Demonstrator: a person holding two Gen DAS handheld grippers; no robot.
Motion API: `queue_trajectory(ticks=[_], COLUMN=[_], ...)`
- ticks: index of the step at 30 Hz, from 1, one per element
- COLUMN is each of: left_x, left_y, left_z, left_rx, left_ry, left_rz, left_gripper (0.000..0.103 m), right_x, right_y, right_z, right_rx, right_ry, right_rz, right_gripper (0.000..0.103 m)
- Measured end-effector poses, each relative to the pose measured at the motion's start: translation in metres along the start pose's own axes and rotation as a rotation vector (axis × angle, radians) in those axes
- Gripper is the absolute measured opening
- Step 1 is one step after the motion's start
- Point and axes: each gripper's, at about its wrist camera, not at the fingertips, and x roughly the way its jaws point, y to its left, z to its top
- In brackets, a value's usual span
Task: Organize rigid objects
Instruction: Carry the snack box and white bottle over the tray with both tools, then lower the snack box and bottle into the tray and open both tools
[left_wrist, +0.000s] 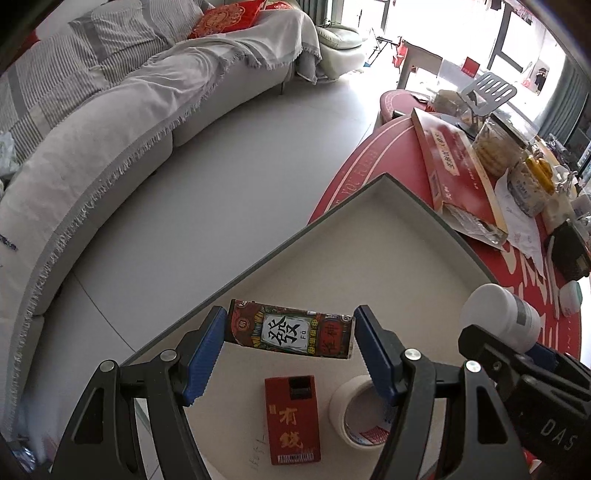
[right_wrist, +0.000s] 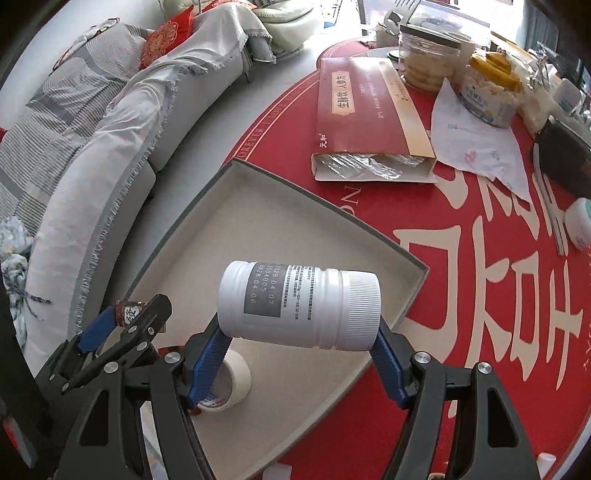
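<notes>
Over the shallow grey tray (right_wrist: 236, 206) at the table's (right_wrist: 461, 236) sofa-side edge, both tilt steeply downward, the left hand-held gripper (left_wrist: 290, 334) clamping a patterned card box (left_wrist: 291, 330) crosswise, the right hand-held gripper (right_wrist: 299, 345) clamping a white bottle (right_wrist: 299, 304) lying sideways above the tape roll (right_wrist: 231, 384).

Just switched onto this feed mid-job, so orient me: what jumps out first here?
Both tongs are loaded above the shallow grey cardboard tray. The left tongs clamp a small patterned card box; the right tongs clamp a white plastic pill bottle lying sideways. Already in the tray lie a red rectangular box and a white tape roll, side by side on the red tablecloth.
</notes>
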Motion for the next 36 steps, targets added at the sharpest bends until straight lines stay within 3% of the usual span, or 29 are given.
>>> queue_trajectory(ticks=[8,11,12,14,15,17,23,31,36], left_x=[0.01,0.011,0.01,0.008,0.007,0.003,-0.022,-0.069,-0.092], left_y=[-0.005,-0.007,-0.006,0.001,0.004,0.01,0.008,-0.035,-0.05], left_z=[-0.001,-0.002,-0.002,-0.003,-0.004,-0.007,-0.026,-0.105,-0.16], left_rx=[0.021,0.037,0.037,0.018,0.011,0.006,0.056,0.248,0.241], left_ry=[0.014,0.003,0.001,0.008,0.013,0.009,-0.006,0.023,0.058], left_rz=[0.006,0.026,0.037,0.04,0.029,0.011,-0.03,-0.146,-0.218], left_gripper=[0.074,0.076,0.08,0.087,0.093,0.103,0.103,0.103,0.103], right_x=[0.015,0.017,0.018,0.015,0.012,0.006,-0.014,-0.058,-0.086], right_y=[-0.002,-0.004,-0.004,-0.007,-0.01,-0.016,-0.039,-0.096,-0.128], right_z=[0.001,0.001,0.001,0.002,0.001,0.0,-0.017,-0.086,-0.142], right_rx=[-0.009,-0.018,-0.022,-0.019,-0.014,0.01,0.058,0.205,0.296], right_ry=[0.015,0.028,0.036,0.028,0.021,0.011,0.006,0.018,0.012], right_rz=[-0.03,-0.005,0.004,-0.012,-0.012,0.012,0.04,0.048,0.04], right_gripper=[0.073,0.073,0.076,0.09,0.103,0.103,0.103,0.103,0.103])
